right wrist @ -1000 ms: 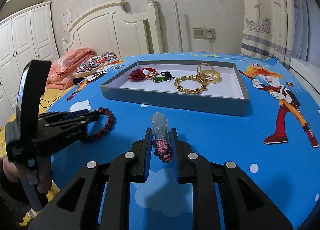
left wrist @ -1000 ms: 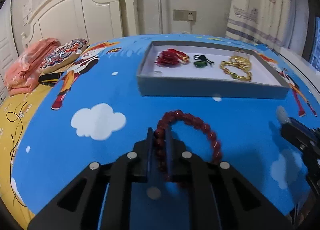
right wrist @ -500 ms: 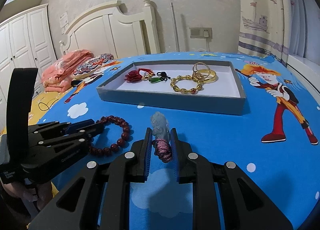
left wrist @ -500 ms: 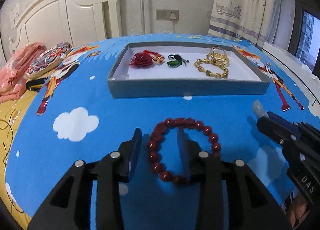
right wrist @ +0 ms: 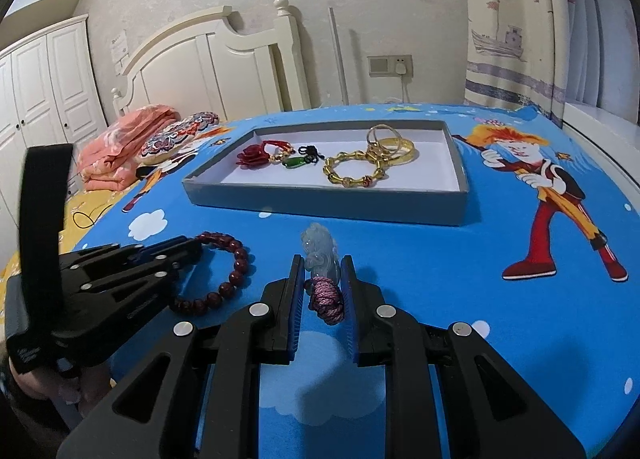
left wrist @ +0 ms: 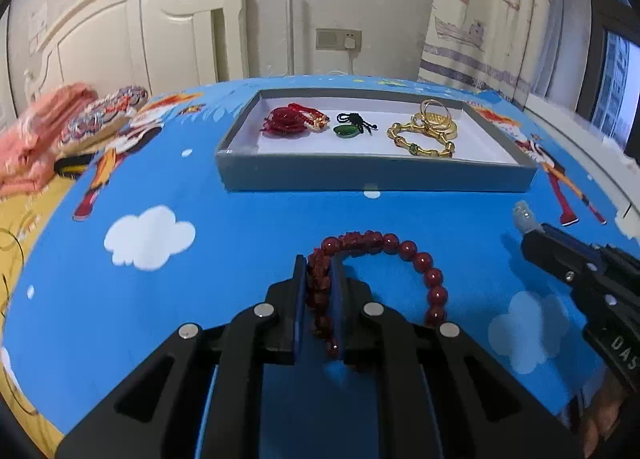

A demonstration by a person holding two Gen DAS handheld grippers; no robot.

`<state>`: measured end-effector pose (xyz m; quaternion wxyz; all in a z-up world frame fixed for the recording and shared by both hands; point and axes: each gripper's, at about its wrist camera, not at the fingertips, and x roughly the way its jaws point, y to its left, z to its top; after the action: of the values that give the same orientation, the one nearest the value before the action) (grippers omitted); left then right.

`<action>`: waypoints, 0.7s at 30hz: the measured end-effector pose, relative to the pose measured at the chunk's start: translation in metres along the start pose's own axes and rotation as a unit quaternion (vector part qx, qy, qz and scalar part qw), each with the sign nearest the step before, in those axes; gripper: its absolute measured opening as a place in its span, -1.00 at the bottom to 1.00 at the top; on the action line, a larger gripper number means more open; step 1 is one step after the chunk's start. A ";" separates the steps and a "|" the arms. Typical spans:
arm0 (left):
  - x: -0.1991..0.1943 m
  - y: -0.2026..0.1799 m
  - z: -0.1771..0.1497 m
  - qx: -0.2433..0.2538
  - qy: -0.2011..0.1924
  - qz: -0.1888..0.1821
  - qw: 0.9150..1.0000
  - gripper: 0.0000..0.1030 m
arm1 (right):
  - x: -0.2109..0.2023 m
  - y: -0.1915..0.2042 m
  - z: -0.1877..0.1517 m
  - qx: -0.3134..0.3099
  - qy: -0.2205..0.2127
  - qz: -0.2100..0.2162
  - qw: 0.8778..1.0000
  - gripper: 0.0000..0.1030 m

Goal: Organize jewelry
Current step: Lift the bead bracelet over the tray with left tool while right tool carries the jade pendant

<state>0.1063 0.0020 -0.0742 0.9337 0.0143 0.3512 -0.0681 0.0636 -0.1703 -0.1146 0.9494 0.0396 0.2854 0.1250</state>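
My left gripper point(left wrist: 319, 271) is shut on a dark red bead bracelet point(left wrist: 416, 259) that loops out to its right over the blue bedspread; the bracelet also shows in the right wrist view point(right wrist: 236, 271). My right gripper point(right wrist: 321, 271) is shut on a pale jade pendant point(right wrist: 320, 249) with a purple cord knot, its tip also showing in the left wrist view point(left wrist: 524, 215). A grey tray point(left wrist: 376, 175) ahead holds a red rose piece point(left wrist: 286, 121), a green pendant point(left wrist: 347, 130), a gold bracelet point(left wrist: 420, 141) and gold bangles.
Folded pink cloth point(right wrist: 120, 143) and a patterned cushion point(right wrist: 176, 133) lie at the far left by the white headboard point(right wrist: 216, 67). The left gripper's body point(right wrist: 100, 283) sits left of my right gripper. A curtain and window ledge are on the right.
My left gripper was open around the bracelet half a second ago and has closed on it again. The right gripper holds the pendant as before.
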 end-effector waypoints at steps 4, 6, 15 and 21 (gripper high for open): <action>-0.012 0.004 -0.003 -0.016 -0.014 -0.005 1.000 -0.77 | -0.002 0.008 0.000 -0.012 -0.004 0.001 1.000 -0.64; -0.020 0.005 -0.003 -0.022 -0.025 -0.006 0.999 -0.77 | -0.004 0.012 0.000 -0.018 -0.007 0.000 1.000 -0.64; -0.056 -0.002 -0.004 -0.025 -0.078 0.002 0.997 -0.77 | -0.011 0.026 -0.002 -0.036 -0.011 -0.002 0.999 -0.64; -0.069 -0.006 -0.007 -0.027 -0.097 0.007 0.995 -0.77 | -0.017 0.032 -0.001 -0.044 -0.017 -0.007 0.999 -0.64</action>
<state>0.0498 0.0045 -0.0339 0.9639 -0.0155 0.2604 -0.0532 0.0428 -0.1442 -0.1015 0.9559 -0.0019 0.2634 0.1301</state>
